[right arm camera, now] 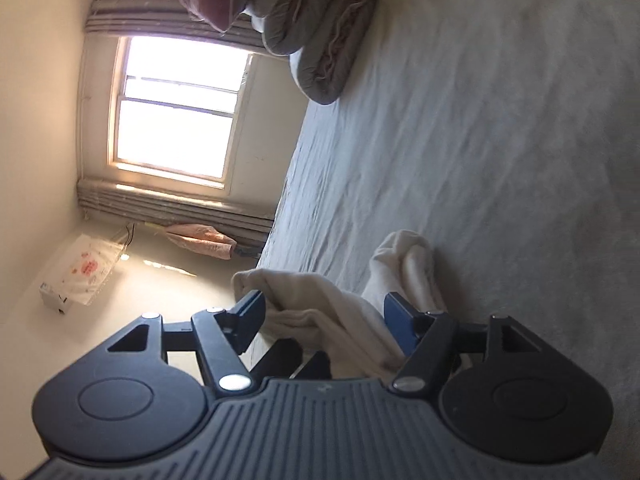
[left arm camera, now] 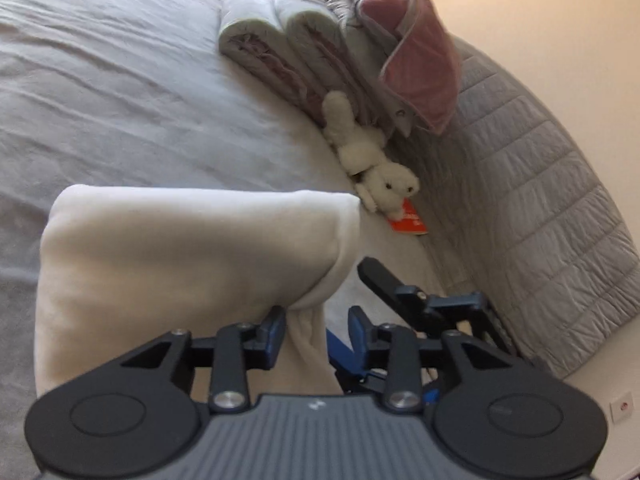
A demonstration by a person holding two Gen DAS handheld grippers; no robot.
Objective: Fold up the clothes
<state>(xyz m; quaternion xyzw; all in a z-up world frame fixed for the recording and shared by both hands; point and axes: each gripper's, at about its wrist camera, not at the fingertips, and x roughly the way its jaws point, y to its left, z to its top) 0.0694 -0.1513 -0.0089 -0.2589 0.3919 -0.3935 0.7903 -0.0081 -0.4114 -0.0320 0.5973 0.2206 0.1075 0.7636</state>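
Dark ribbed housing fills the bottom of both wrist views, and from it the two pairs of blue-padded fingers reach forward. On the left gripper [left arm camera: 317,330] the jaws stand partly apart; a hanging corner of the cream garment [left arm camera: 188,264] drops between them, brushing the left pad while the right pad stands clear, so the cloth looks released rather than pinched. On the right gripper [right arm camera: 324,318] the jaws stand wider still, with a bunched fold of the same garment [right arm camera: 320,304] lying loose between the pads, neither pressing on it.

Beyond the fingers, the garment lies folded on the bed [left arm camera: 120,100] near its front edge, its long axis running across the left gripper's line of sight, the folded edge facing away. Both grippers sit at the garment's near side, close beside one another; the left one has the squarer view of the fold.

Further out, at the bed's far edge, stacked quilts [left arm camera: 288,52] and a white plush toy [left arm camera: 372,168] rest against a quilted headboard [left arm camera: 540,168].
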